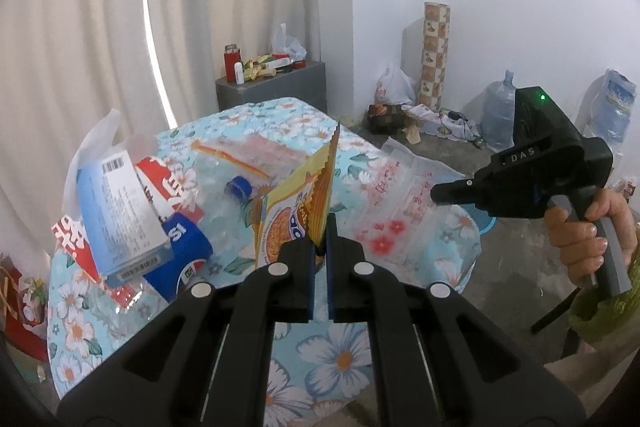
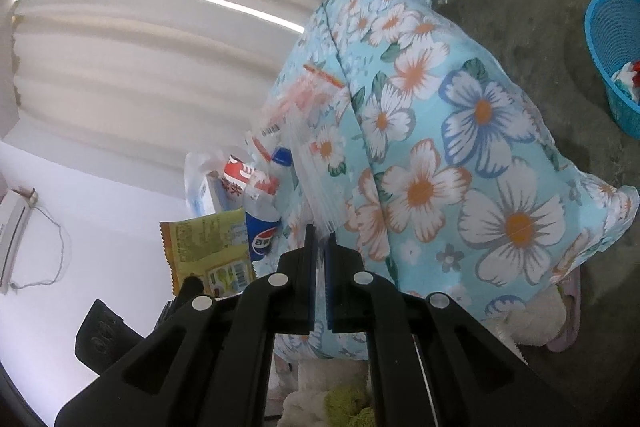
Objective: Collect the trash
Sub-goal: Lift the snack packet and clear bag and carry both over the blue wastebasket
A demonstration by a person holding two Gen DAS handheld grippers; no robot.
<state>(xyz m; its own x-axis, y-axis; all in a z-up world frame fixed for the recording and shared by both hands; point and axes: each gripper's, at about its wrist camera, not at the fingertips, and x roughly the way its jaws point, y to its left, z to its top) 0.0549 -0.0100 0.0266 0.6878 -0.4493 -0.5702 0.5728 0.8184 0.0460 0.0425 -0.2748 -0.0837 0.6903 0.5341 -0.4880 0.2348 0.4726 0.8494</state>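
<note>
Yellow wrapper: noodle wrapper (image 1: 298, 211), serrated edge, upright at twelve o'clock, clamped in left gripper (image 1: 320, 247) jaws.
Clear bag: plastic bag (image 2: 308, 163), pinched by right gripper (image 2: 320, 247) jaws.

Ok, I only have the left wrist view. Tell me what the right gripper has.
Observer: The right gripper is shut on the edge of a clear bag.
Operator: Now find me the bin.
Observer: A blue basket stands on the floor, off to the side of the table and apart from it.
Operator: Say if it is empty.
Observer: It is not. Something white and red lies in it.
</note>
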